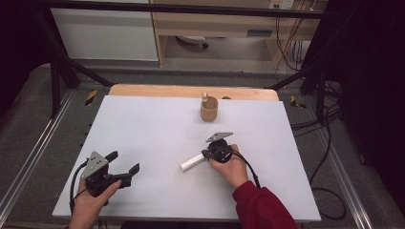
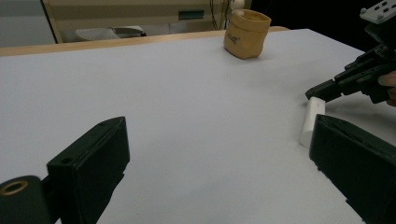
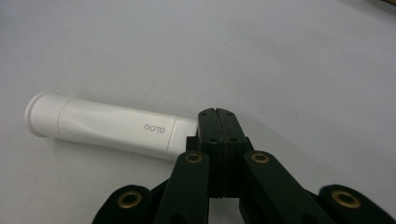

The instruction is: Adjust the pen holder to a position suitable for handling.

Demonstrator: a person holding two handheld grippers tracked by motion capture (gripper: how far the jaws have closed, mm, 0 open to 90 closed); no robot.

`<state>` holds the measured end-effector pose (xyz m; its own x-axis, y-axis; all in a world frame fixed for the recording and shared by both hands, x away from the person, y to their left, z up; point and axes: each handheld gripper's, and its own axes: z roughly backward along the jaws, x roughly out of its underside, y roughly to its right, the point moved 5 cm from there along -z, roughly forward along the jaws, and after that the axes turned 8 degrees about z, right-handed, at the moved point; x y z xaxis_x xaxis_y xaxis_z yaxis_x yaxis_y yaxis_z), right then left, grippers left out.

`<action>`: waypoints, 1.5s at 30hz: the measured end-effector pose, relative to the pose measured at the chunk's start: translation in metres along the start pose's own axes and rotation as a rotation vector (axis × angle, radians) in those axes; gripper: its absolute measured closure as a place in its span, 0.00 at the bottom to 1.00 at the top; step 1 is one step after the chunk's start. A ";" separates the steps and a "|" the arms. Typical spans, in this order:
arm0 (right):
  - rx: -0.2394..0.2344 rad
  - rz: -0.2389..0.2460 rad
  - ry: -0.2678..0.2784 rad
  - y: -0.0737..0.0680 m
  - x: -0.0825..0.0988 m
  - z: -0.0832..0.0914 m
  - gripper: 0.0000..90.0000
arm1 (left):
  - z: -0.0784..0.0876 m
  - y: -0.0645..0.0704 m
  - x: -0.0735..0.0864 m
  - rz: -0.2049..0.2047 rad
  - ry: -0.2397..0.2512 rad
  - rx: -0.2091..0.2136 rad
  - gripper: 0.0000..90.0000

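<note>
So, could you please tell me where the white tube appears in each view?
High view: white tube lies centre-low on the white table, by the right hand-held gripper.
Left gripper view: right edge.
Right gripper view: left-centre.
Shared landmark: the shut right hand-held gripper's tip beside the tube's end.

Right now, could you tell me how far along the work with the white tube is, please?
Nothing looks finished: the white tube lies flat on the table, far from the tan pouch. In hand: the right gripper, fingers shut together, rests at the tube's end, perhaps nudging it. The left gripper waits open. Gripping and moving the tube probably remain.
</note>
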<state>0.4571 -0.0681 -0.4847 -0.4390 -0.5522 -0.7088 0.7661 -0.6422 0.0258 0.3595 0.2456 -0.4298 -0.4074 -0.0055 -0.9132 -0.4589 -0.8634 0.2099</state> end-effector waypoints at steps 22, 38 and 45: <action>-0.046 0.068 0.002 -0.051 -0.010 -0.009 1.00 | -0.003 0.004 0.000 -0.023 -0.010 -0.001 0.06; 0.118 0.040 0.156 -0.019 0.019 0.057 0.58 | -0.024 0.035 0.008 -0.043 -0.153 0.054 0.07; 0.237 -0.020 0.192 0.004 0.035 0.095 0.16 | -0.038 0.063 0.008 -0.105 -0.239 0.088 0.08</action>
<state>0.4005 -0.1399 -0.4425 -0.3391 -0.4421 -0.8304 0.6174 -0.7706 0.1581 0.3570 0.1721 -0.4368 -0.5242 0.2103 -0.8253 -0.5714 -0.8054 0.1577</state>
